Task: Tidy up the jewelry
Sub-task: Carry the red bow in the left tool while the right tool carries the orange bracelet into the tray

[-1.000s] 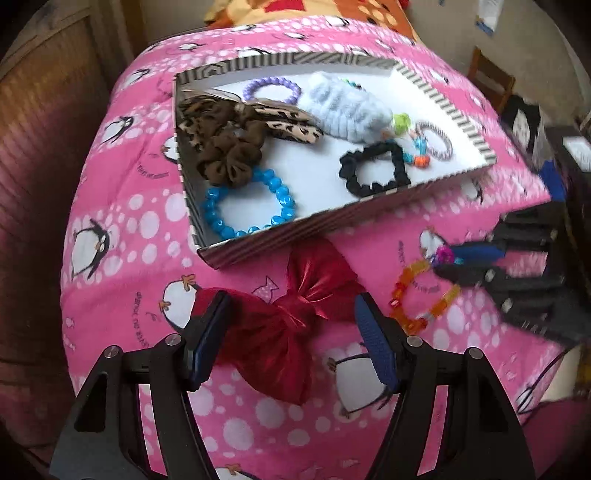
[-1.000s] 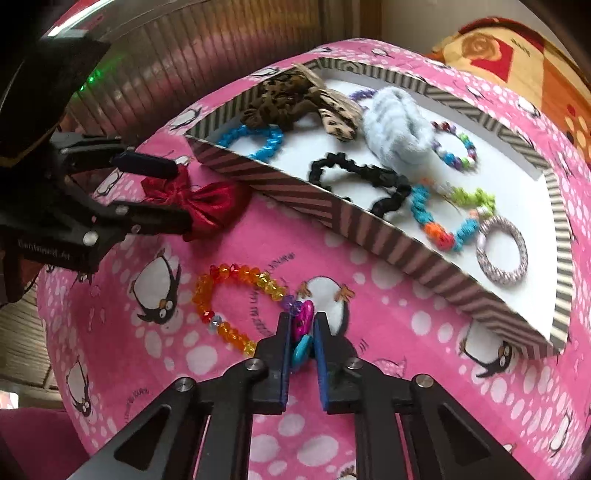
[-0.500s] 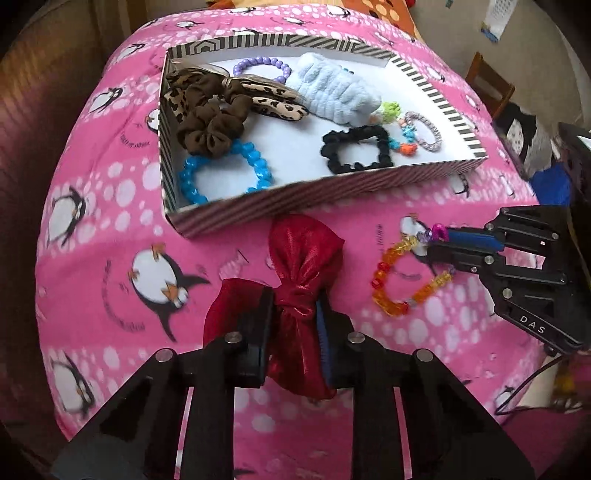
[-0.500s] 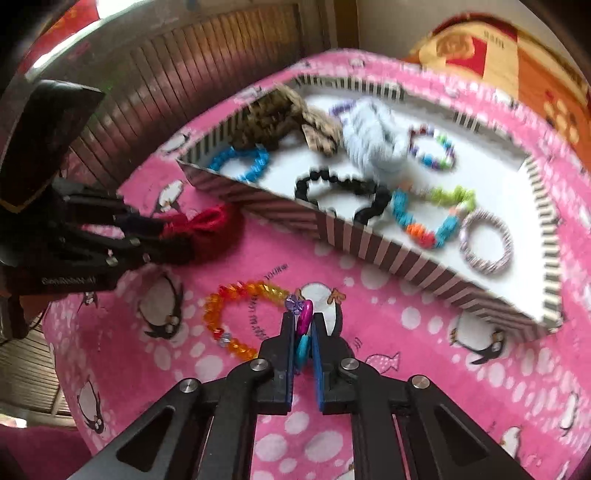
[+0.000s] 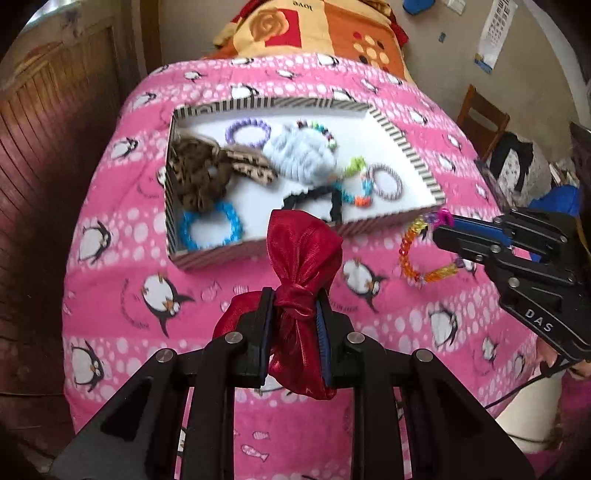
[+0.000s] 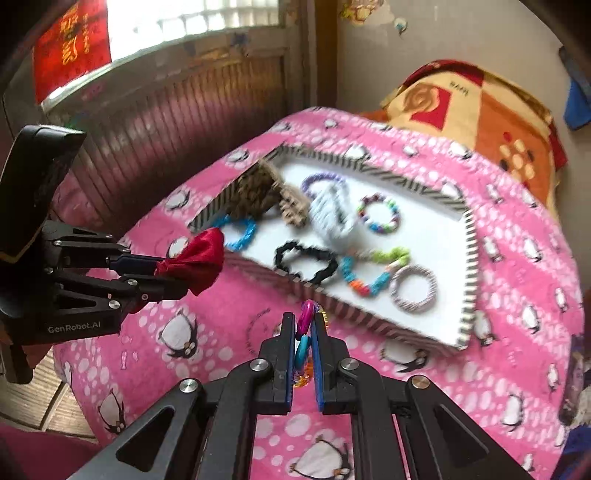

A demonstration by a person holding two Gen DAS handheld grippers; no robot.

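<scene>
Jewelry pieces hang in both of my claws above the pink penguin-print bedspread [image 5: 122,288]. My left claw [image 5: 293,325] is clamped on the knot of a red satin bow [image 5: 303,251], its loops fanning out above and below the pads; those jaws have just been closing, with the bow between them. My right claw [image 6: 303,339] is shut tight on a beaded bracelet [image 5: 417,251], pinching its pink and blue beads while the orange and yellow loop dangles clear of the bedspread, seen from the left wrist camera. Just beyond both claws sits the striped-wall tray [image 5: 406,147] on the bed, its white floor carrying a blue bead bracelet [image 5: 210,225], a leopard-print scrunchie [image 5: 199,173], a pale blue fluffy scrunchie [image 5: 299,155], a black scrunchie [image 6: 306,260], a purple bracelet [image 5: 246,131] and a grey ring bracelet [image 6: 413,286]. An orange patterned blanket [image 5: 332,33] lies at the far end of the bed.
</scene>
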